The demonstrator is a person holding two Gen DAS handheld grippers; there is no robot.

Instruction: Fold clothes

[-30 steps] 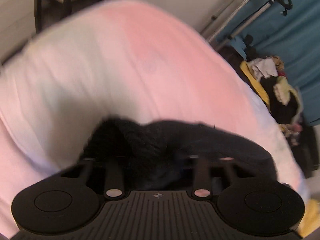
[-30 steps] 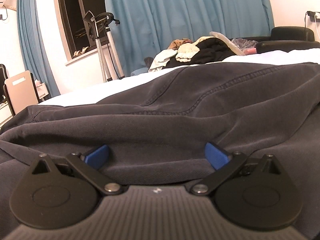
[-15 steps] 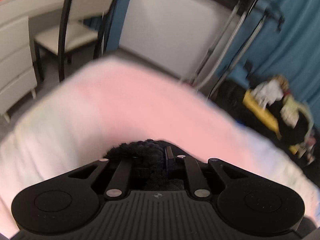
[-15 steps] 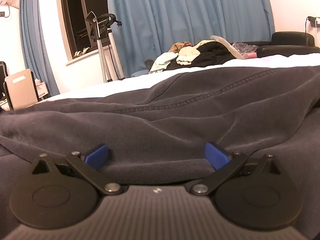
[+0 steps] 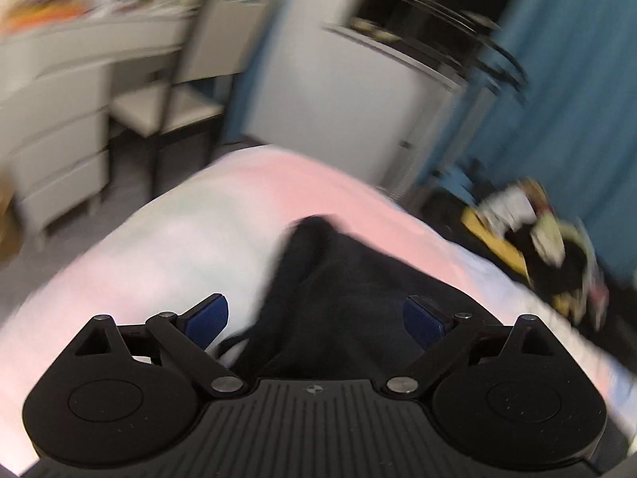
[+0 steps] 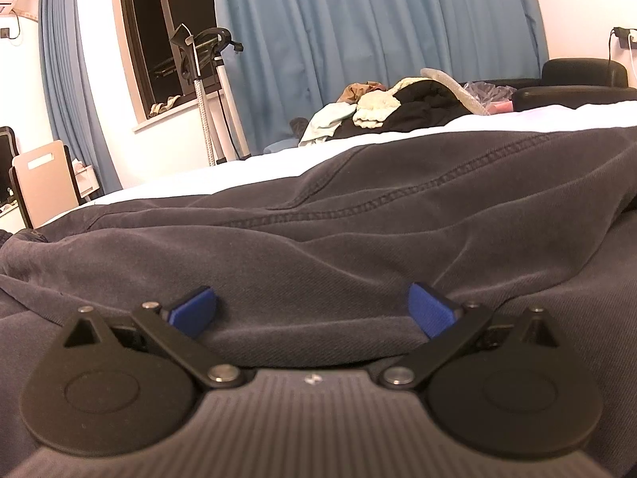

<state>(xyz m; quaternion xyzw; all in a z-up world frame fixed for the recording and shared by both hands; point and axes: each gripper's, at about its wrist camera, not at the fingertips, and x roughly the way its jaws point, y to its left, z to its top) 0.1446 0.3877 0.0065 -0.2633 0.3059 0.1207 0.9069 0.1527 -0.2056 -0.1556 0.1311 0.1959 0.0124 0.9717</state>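
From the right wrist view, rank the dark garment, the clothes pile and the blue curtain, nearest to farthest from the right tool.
1. dark garment: directly under and ahead of the open right tool, spread on the bed.
2. clothes pile: beyond the garment, at the bed's far edge, centre-right.
3. blue curtain: behind the pile, along the back wall.

Blue curtains (image 6: pixel 378 36) hang across the far wall, with a second blue curtain (image 6: pixel 63 91) beside a dark window (image 6: pixel 159 36); the walls (image 6: pixel 99 127) between them are white; a metal stand (image 6: pixel 205 79) rises before the window; a pale chair (image 6: pixel 42 181) sits at the left; a black sofa (image 6: pixel 577 79) lies at the right, a wall socket (image 6: pixel 627 36) above it; the left wrist view, blurred, shows white drawers (image 5: pixel 59 151), a pale chair (image 5: pixel 179 95) and grey floor (image 5: pixel 131 183).
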